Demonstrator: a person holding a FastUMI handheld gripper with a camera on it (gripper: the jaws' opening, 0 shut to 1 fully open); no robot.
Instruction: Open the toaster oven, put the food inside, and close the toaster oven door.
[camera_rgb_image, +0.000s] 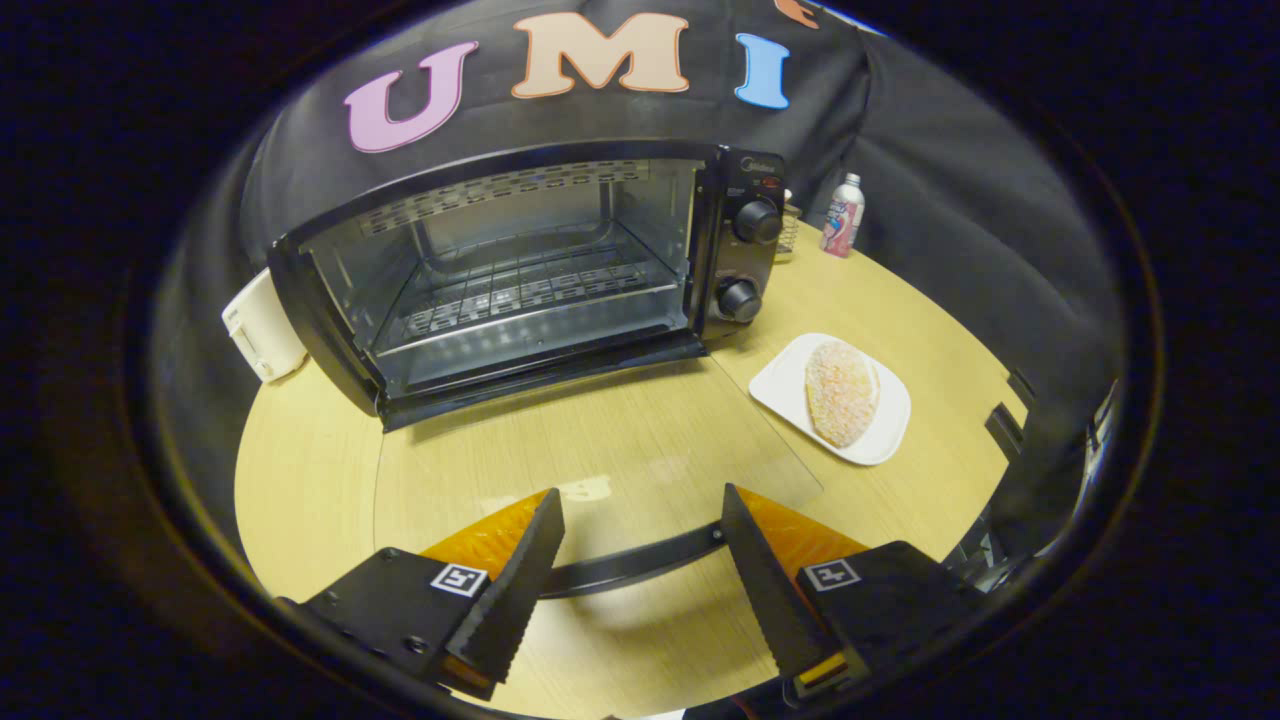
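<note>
A black toaster oven (520, 270) stands at the back of the wooden table, with two knobs (748, 260) on its right panel and a wire rack (520, 290) inside. Its glass door (600, 450) is swung down flat toward me. The door's dark handle bar (630, 565) runs across the gap between my fingers. My gripper (640, 570) is open, its fingers wide apart and just above the handle. To the right of the door, a sugar-dusted pastry (842, 392) lies on a white square plate (890, 442).
A white appliance (262, 325) sits against the oven's left side. Behind the oven's right corner stand a small wire holder (788, 230) and a bottle (843, 215). The table (300, 480) has a rounded edge, with the black booth cloth behind it.
</note>
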